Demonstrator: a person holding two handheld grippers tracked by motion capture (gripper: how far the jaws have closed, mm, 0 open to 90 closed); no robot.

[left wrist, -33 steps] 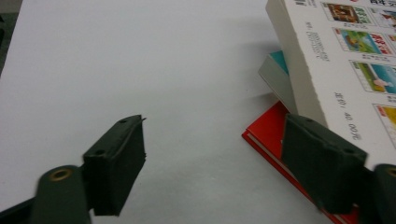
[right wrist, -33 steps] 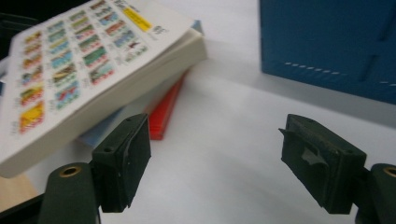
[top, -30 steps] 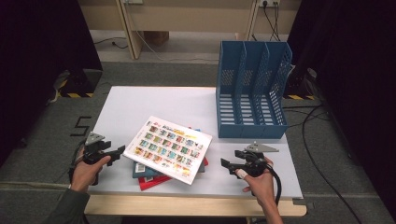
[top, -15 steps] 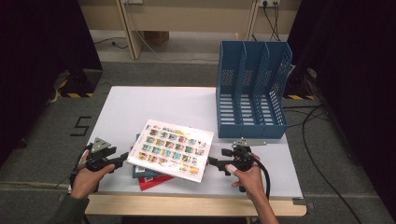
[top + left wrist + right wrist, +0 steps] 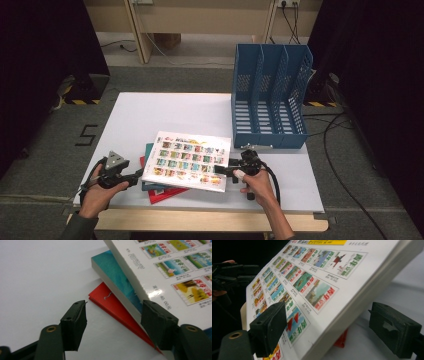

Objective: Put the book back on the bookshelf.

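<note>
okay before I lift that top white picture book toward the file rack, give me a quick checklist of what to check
1. Right gripper astride the white picture book edge: ok, jaws open, just widened, no pinch yet.
2. Left gripper gripping the book: not ok, jaws open beside the stack.
3. Book separable from the teal book and red book beneath: cannot tell.
4. Blue file rack slots free: ok.
5. Table path to rack free: ok.

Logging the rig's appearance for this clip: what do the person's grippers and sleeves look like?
Both tools are black. The left gripper carries a grey three-cornered plate on top; the right gripper trails a black cable looping back along the forearm. Each has two blocky black pads on arms with brass-coloured rivets. A dark grey-green sleeve shows on the left arm.
</note>
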